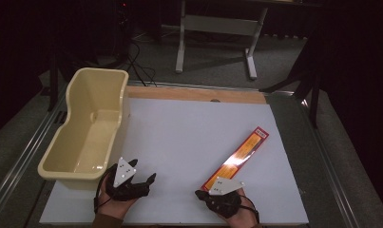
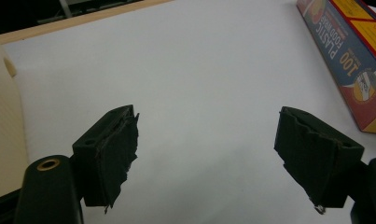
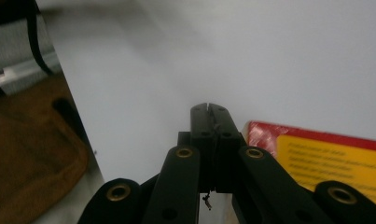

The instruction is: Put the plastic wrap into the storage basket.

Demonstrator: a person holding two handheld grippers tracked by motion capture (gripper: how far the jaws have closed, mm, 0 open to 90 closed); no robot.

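A long, flat red-and-yellow cardboard box of plastic food wrap lay diagonally on the white tabletop, its near end just beside the right gripper, whose jaws were pressed together on nothing. The left gripper waited with jaws spread beside the empty cream plastic tub. With closed jaws at the box's end, a nudge risked sliding or spinning the box rather than gripping it; pinching one end alone could let it droop.
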